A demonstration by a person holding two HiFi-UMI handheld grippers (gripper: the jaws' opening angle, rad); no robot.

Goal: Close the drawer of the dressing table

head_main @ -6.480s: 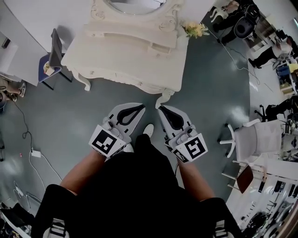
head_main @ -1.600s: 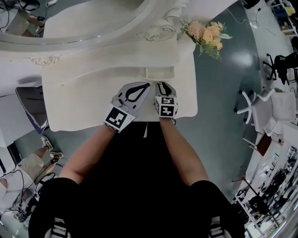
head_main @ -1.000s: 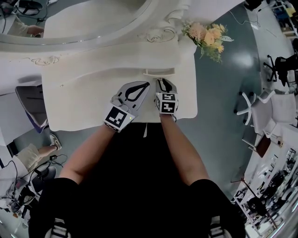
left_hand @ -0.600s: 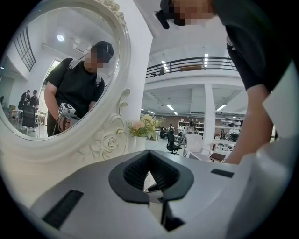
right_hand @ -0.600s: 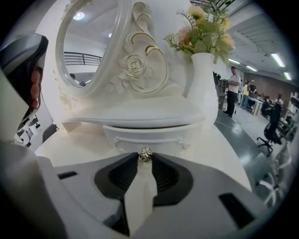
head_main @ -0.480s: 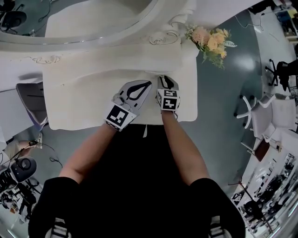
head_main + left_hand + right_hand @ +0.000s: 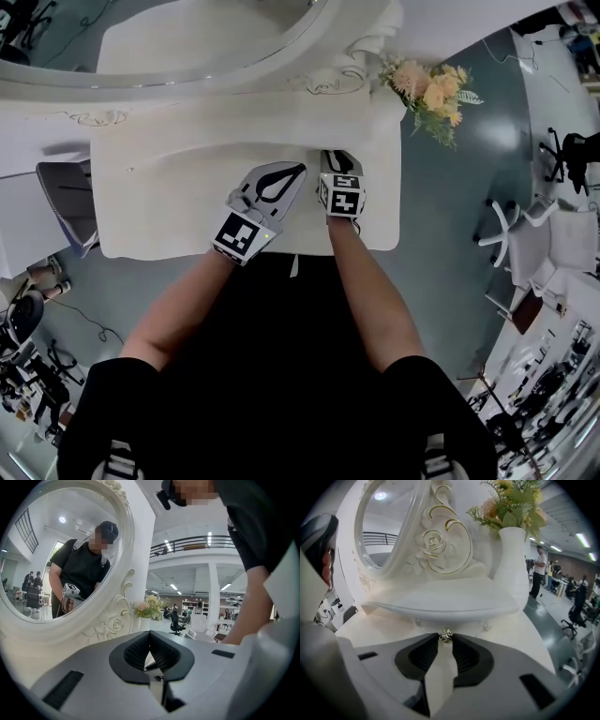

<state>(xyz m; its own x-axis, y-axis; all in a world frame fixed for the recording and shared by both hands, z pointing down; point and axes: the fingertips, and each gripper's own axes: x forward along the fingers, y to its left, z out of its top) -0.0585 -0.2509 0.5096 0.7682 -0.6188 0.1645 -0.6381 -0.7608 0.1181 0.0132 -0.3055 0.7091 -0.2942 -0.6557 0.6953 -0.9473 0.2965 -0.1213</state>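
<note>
In the head view the white dressing table (image 7: 169, 202) fills the upper middle, under its oval mirror (image 7: 187, 37). My right gripper (image 7: 336, 159) reaches to the small raised shelf unit at the back of the tabletop. Seen from the right gripper view, its jaws (image 7: 446, 640) are closed on the little metal drawer knob (image 7: 446, 635). The white drawer front (image 7: 461, 622) sits tucked under the shelf lip (image 7: 440, 604). My left gripper (image 7: 298, 172) hovers just left of it over the tabletop, tips together and empty (image 7: 150, 633).
A white vase (image 7: 513, 559) of peach and yellow flowers (image 7: 433, 89) stands at the table's right back corner. A chair (image 7: 66, 202) is by the table's left end. A white office chair (image 7: 520, 234) stands on the grey floor to the right.
My right gripper has moved toward the mirror with the knob, and the drawer that stuck out has slid in under the shelf. The left gripper has stayed put.
</note>
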